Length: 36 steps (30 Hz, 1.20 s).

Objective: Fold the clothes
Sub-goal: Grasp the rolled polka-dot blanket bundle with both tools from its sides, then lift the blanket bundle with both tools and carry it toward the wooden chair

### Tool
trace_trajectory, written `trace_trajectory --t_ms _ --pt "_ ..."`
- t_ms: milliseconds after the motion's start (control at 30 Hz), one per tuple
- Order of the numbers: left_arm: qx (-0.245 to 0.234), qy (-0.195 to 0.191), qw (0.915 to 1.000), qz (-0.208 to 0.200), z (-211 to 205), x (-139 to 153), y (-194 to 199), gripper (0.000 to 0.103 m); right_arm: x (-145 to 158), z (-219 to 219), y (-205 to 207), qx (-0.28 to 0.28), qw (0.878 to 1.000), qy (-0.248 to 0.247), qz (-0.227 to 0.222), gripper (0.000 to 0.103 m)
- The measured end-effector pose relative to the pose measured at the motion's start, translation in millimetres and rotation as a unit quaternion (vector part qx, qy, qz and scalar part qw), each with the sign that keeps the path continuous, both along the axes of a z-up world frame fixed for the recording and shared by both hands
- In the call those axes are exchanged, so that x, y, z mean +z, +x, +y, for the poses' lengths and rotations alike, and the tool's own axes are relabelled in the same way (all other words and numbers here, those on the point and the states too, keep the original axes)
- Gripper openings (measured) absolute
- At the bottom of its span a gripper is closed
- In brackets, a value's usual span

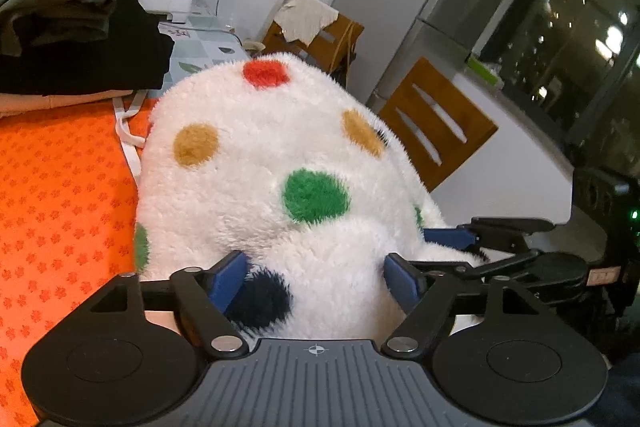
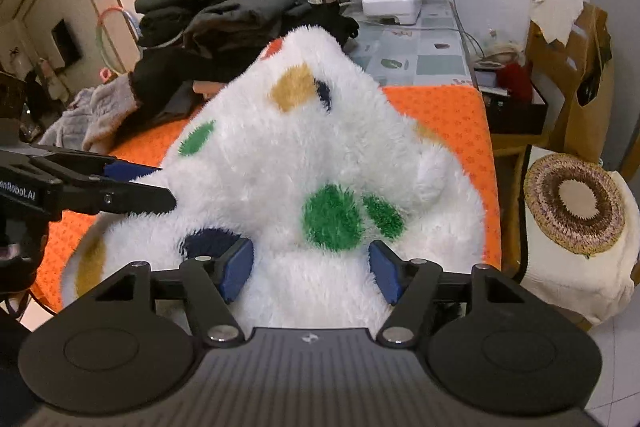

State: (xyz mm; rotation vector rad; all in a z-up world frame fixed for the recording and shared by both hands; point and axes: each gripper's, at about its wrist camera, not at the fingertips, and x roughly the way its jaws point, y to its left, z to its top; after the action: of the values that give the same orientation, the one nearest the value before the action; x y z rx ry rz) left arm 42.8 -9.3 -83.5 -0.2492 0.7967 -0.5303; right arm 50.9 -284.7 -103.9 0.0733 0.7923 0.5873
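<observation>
A: We have the fleecy spotted garment (image 1: 256,163) bunched on the orange mat (image 1: 60,187), just in front of the stack of dark folded clothes (image 1: 68,39). Both our tools are at its near edge.

B: And the jaws? The left gripper (image 1: 316,277) stands wide, a thick hump of pile between its blue pads (image 1: 228,279). Whether they press on it we cannot tell.

A: Same on the other side. The right gripper (image 2: 312,273) is spread a bit less, fleece bulging between its pads (image 2: 238,267), grip unclear.

B: Then our judgement: before we fold, we should take one layer at the hem, not a fistful, and draw the two corners apart so the cloth lies flat on the mat.

A: Agreed, and keep both hands level, or the fold will skew towards the stack.

B: Counting now. One spotted garment, one mat, two grippers.

A: Behind the garment, two wooden chairs (image 1: 436,123). Spots facing the left camera: one red, two ochre, one full green, one dark by the pad.
</observation>
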Motion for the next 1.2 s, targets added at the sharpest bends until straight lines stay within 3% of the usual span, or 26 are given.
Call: trace_trajectory --t_ms 67,233,400,633,867,967,1200 --pt "0.009 -0.010 0.9999 -0.009 6 6 -1 0.096 8 -8 0 -0.006 1.000 0.015 -0.003 0.080" --pt "0.054 -0.020 0.9983 -0.012 43 8 5 0.103 27 -43 -3 -0.042 0.997 0.062 0.004 0.103" --pt "0.081 -0.067 0.9937 0.036 81 -17 28 0.103 16 -93 -6 -0.096 0.987 0.121 0.042 0.102" --pt "0.068 -0.161 0.9781 0.113 104 -64 56 0.103 -42 -134 -5 -0.137 0.949 0.238 0.155 0.103" --pt "0.002 -0.229 0.9578 0.173 100 -101 73 0.103 -104 -123 1 -0.133 0.895 0.344 0.250 0.103" --pt "-0.017 -0.243 0.9512 0.190 95 -110 74 0.103 -121 -112 5 -0.131 0.878 0.370 0.275 0.103" --pt "-0.019 -0.267 0.9408 0.208 82 -127 79 0.103 -138 -83 18 -0.115 0.869 0.378 0.297 0.103"
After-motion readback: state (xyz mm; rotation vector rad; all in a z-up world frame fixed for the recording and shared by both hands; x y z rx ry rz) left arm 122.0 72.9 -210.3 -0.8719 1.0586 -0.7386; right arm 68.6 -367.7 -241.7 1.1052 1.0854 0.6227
